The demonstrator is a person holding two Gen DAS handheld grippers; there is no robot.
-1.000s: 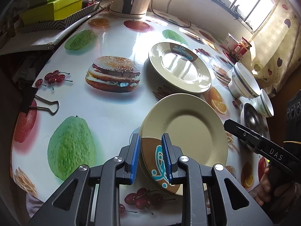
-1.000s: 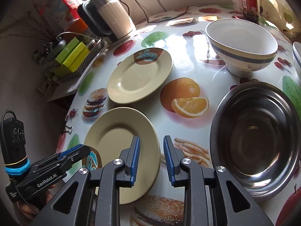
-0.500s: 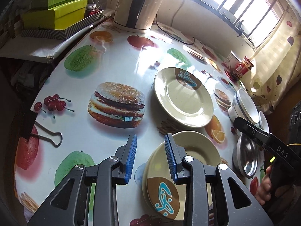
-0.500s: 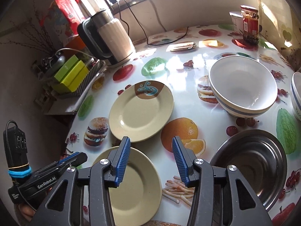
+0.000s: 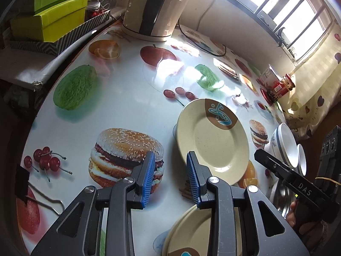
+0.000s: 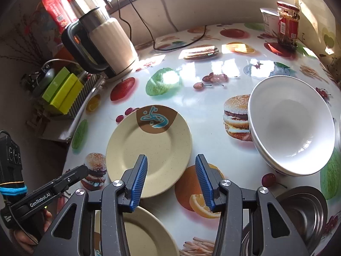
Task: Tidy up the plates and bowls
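Two cream plates with a brown-and-blue patch lie flat on the fruit-print table. The far plate [image 5: 213, 136] [image 6: 149, 149] is just ahead of both grippers. The near plate [image 5: 191, 234] [image 6: 145, 234] lies beneath the gripper bodies, largely hidden. My left gripper [image 5: 170, 160] is open over bare table beside the far plate's left rim, holding nothing. My right gripper [image 6: 171, 160] is open above that plate's near right rim, also holding nothing. A white bowl [image 6: 292, 128] [image 5: 283, 140] stands to the right, with a steel bowl [image 6: 302, 213] nearer.
A cream kettle [image 6: 102, 42] [image 5: 155, 8] with its cord stands at the back left. Green boxes [image 5: 53, 21] sit in a striped tray beyond the table edge. A red-labelled jar [image 6: 287, 25] stands far right. A binder clip [image 5: 32, 185] lies at the left.
The left gripper let go of the near plate's rim and opened. The right gripper opened too. Both moved forward toward the far plate, leaving the near plate flat on the table.
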